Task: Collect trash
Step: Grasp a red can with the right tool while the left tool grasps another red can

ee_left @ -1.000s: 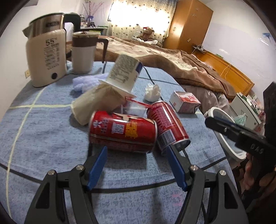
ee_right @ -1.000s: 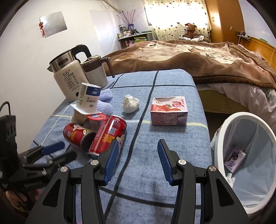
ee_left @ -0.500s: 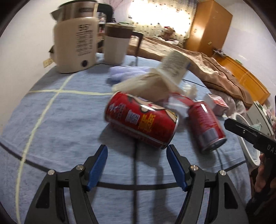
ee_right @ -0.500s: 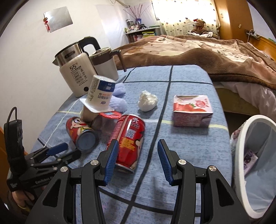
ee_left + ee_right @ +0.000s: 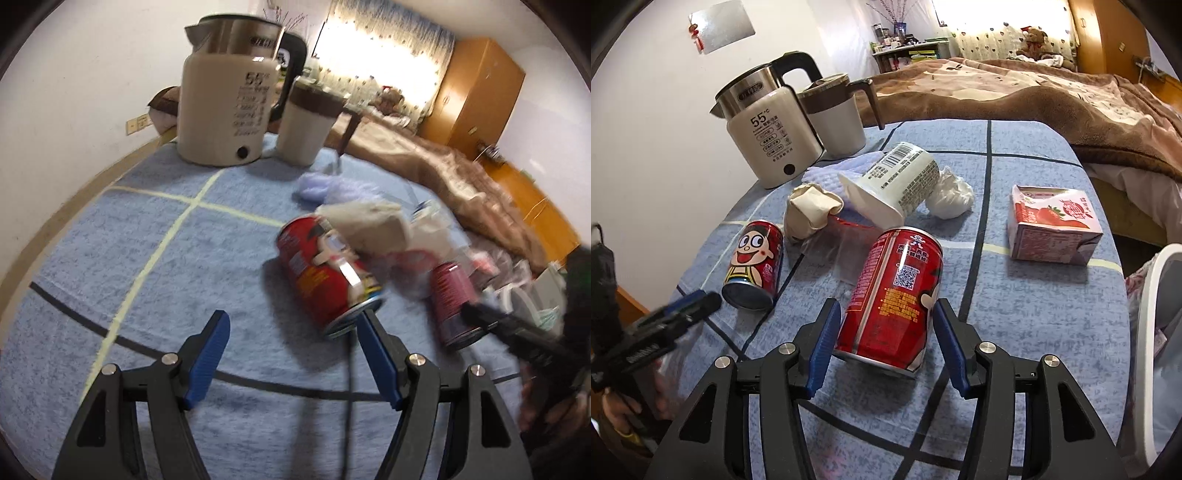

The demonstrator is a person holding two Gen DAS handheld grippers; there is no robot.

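Note:
A red drink can (image 5: pixel 892 291) lies on the blue tablecloth (image 5: pixel 1027 325) between the fingers of my right gripper (image 5: pixel 886 308). Its jaws are opening, and a small gap shows on each side of the can. A second red can with a cartoon face (image 5: pixel 753 264) lies to the left, with my left gripper (image 5: pixel 687 304) just in front of it. In the left wrist view that can (image 5: pixel 325 275) lies ahead of the right fingertip (image 5: pixel 367 325) of my left gripper (image 5: pixel 293 321). Those jaws are opening too, with nothing between them. The other can (image 5: pixel 454 302) is blurred at the right.
Behind the cans lie a toppled yoghurt cup (image 5: pixel 897 181), a crumpled beige bag (image 5: pixel 810 212), a tissue wad (image 5: pixel 951 197) and a strawberry milk carton (image 5: pixel 1052 225). A kettle (image 5: pixel 768 136) and mug (image 5: pixel 834 118) stand at the back. A white bin (image 5: pixel 1150 295) sits off the table's right edge.
My right gripper has moved forward and spread, so the red can now lies between its fingers. The left gripper swung left around the cartoon can. The yoghurt cup has fallen onto its side.

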